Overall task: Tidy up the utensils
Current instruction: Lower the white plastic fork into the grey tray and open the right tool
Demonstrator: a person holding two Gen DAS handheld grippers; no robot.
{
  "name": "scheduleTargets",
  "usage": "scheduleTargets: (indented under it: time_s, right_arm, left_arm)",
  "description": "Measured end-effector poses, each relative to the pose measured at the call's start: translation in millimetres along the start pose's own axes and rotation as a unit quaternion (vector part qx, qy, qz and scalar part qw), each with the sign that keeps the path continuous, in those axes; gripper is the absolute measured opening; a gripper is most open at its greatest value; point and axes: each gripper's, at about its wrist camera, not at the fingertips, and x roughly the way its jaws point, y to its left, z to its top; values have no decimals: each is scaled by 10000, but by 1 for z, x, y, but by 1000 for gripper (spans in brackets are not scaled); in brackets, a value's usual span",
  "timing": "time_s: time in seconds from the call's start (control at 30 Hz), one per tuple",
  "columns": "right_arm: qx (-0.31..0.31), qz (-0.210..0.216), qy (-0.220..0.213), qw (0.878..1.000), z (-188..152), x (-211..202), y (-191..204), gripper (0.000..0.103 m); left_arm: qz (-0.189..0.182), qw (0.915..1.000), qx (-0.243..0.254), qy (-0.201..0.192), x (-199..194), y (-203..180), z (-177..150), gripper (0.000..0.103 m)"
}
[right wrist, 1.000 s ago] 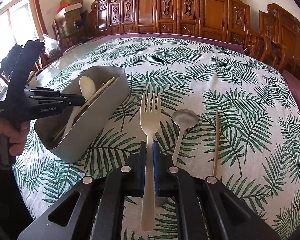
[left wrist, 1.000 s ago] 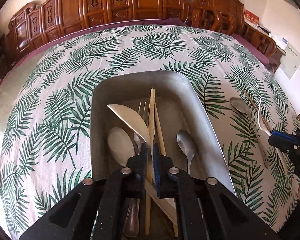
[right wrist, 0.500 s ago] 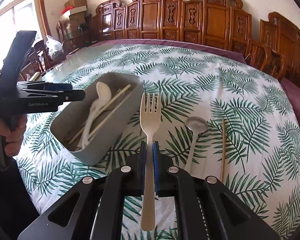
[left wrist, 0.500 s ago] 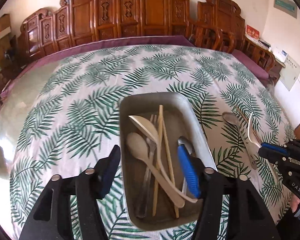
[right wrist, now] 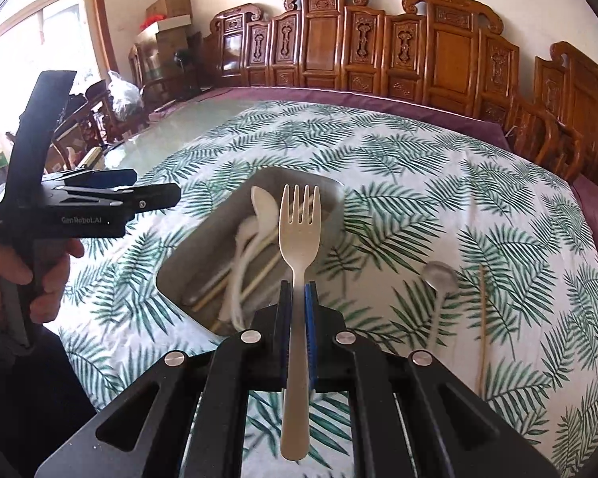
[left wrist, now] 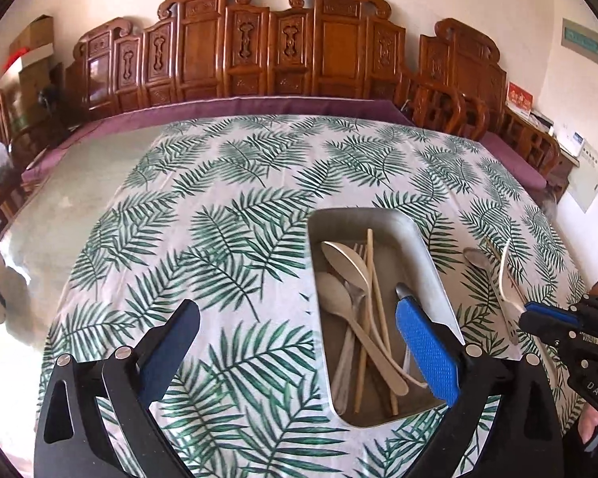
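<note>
Grey metal tray (right wrist: 187, 263): I see it at centre left of the right wrist view and lower right of centre in the left wrist view; it sits on the bench (left wrist: 227, 183) with its fern-print cloth.
Tray contents: pale spoons (left wrist: 347, 263), a chopstick (left wrist: 368, 286) and some metal cutlery lie lengthwise inside, overlapping; I cannot count them surely.
Right gripper (right wrist: 298, 310): fingers pressed together on the handle of a cream fork (right wrist: 299, 231), tines pointing away from me, the head showing over the tray's near right edge in that view.
Left gripper (left wrist: 299, 342): fingers (left wrist: 426, 342) spread wide and holding nothing; its blue pad overlaps the tray's right side in the picture, but I cannot tell whether it touches.
Still on the cloth: a metal spoon (right wrist: 438, 279) and a single chopstick (right wrist: 483, 310), lying at the right of the right wrist view, apart from each other and outside the tray.
Step in hand: I judge I am carrying the fork to the tray for release.
Next move: bring the fork further over the opening, line it up with the long side, lower it, then part the fingers so that it drops among the others and not across the rim.
After that: the spoon and the chopstick are left, by my reckoning.
Risk: the fork's long handle could catch the tray's near wall if I release too early.
</note>
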Motion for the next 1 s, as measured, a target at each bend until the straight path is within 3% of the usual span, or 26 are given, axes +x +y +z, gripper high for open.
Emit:
scheduleTargets:
  time_s: [0.53,1.0]
  right_arm:
    - [608,421,113,9972,47,63,19,8]
    - [787,113,419,9960,55,119,19,8]
  left_arm:
    - [-59,9997,-202,-134,-9,33,5,95]
    - [-53,9998,-193,-68,-3,34,5,95]
